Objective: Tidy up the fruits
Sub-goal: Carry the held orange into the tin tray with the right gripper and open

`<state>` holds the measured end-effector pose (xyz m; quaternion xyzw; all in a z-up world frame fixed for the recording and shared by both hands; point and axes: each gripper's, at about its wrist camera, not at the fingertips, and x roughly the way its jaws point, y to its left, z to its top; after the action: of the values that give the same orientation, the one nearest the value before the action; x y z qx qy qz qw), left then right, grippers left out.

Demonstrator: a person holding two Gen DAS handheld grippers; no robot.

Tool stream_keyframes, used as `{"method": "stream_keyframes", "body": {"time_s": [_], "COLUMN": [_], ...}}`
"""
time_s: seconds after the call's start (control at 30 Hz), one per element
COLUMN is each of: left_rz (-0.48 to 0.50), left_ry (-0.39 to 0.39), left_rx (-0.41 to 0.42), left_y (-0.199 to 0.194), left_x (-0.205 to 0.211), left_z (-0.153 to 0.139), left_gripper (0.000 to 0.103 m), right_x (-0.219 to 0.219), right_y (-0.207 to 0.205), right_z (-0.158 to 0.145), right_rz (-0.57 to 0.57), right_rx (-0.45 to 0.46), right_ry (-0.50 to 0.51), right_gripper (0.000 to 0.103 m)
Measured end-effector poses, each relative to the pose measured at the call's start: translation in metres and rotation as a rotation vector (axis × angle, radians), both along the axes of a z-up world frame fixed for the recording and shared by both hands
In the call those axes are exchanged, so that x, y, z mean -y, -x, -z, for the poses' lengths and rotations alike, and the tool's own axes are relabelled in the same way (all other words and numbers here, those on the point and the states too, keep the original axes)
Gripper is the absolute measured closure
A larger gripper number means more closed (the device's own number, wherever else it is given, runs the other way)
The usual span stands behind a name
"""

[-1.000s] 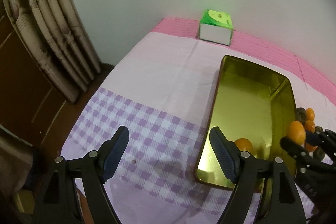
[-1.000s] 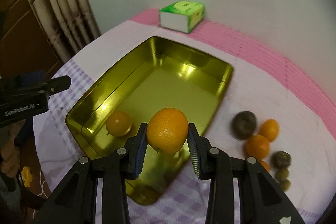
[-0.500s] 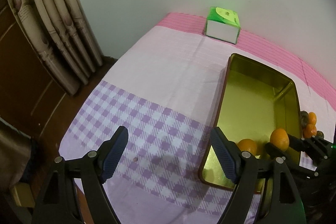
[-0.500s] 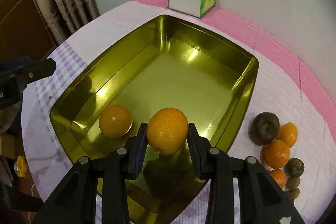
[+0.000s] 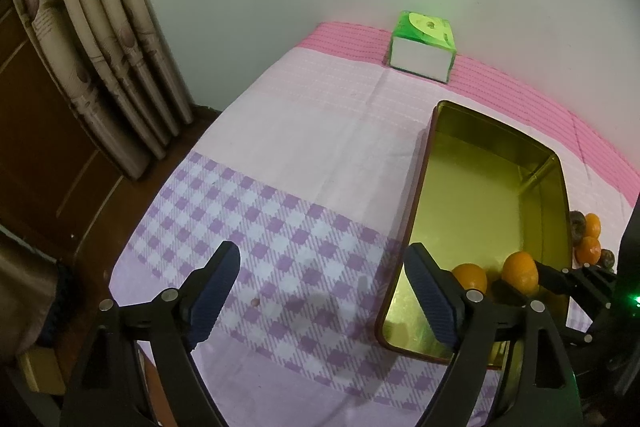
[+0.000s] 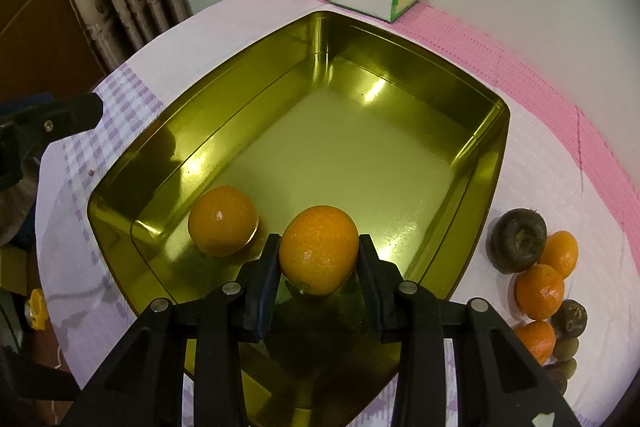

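**Dim, warm indoor light with strong fisheye curvature**

Both views are lit softly from above, leaving the white wall grey and even. The shiny gold rectangular metal tin (image 6: 472, 163) throws bright glare spots off its far inner wall and floor, and mirrors the round orange mandarin (image 6: 223, 220) lying in it. Faint shadows fall on the purple-checked and pink tablecloth (image 5: 280, 227). A green glow bleeds above the green-and-white tissue box (image 5: 422, 47). Black vignette rings the corners; straight edges bow outward. The beige pleated curtain (image 5: 100, 39) sits in murky, slightly soft shade.
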<state>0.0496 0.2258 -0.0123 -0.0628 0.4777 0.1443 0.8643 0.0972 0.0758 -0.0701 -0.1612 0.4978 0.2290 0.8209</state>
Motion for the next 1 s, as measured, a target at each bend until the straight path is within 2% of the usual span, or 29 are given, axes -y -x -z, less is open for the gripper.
{"method": "stream_keyframes", "body": {"time_s": [0.4, 0.63, 0.8, 1.0], "left_rz": [-0.001, 0.004, 0.017, 0.036], "left_ry": [0.004, 0.001, -0.005, -0.015], "left_rx": [0.002, 0.003, 0.002, -0.001], "left_y": [0.000, 0.001, -0.001, -0.001], "left_x": [0.001, 0.004, 0.007, 0.012], "left_z": [0.000, -0.001, -0.002, -0.002], "left_gripper": [0.018, 0.017, 0.017, 0.017], "right_x": [0.001, 0.012, 0.035, 0.085], "right_y": [0.000, 0.005, 0.013, 0.023], "right_z": [-0.003, -0.022, -0.040, -0.052], "right_rz": [0.004, 0.027, 0.064, 0.143], "right_rx": [0.004, 0.035, 0.066, 0.102], "right_ry": [-0.006, -0.043, -0.076, -0.071], "right_gripper": [0.068, 0.068, 0.068, 0.068]}}
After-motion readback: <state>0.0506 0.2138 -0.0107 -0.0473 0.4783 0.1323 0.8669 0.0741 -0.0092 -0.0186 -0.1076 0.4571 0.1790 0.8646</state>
